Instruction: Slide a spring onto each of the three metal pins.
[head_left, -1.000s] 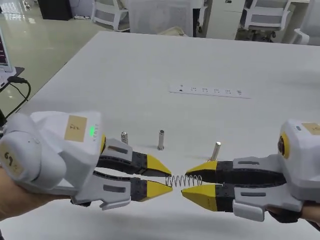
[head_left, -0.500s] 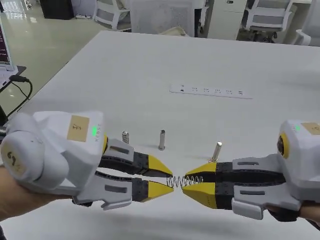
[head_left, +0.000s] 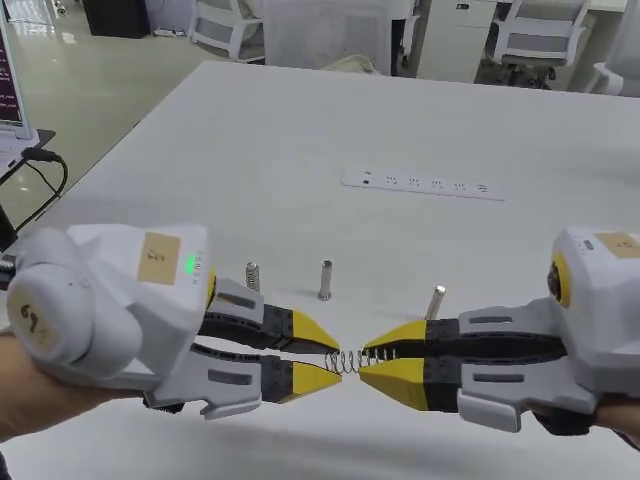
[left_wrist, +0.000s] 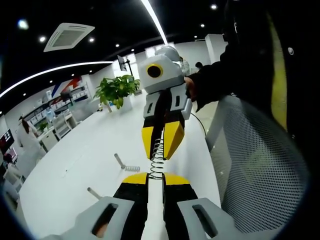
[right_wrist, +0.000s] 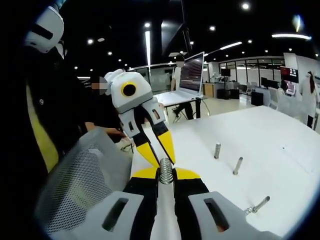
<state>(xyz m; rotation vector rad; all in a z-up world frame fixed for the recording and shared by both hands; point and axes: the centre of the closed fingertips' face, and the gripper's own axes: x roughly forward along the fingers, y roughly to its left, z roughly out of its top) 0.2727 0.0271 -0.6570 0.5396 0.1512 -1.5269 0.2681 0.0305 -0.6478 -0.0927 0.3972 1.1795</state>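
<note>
Pinching one spring (head_left: 350, 361) by both ends above the counter (head_left: 300, 150), with left hand-held gripper (head_left: 335, 358) and right hand-held gripper (head_left: 368, 357) squeezed on it, near the middle pin (head_left: 325, 280). Might ping away if tugged.

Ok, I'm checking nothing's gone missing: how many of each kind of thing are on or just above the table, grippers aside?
Pin: 3
Spring: 3
Power strip: 1
Total: 7
</note>
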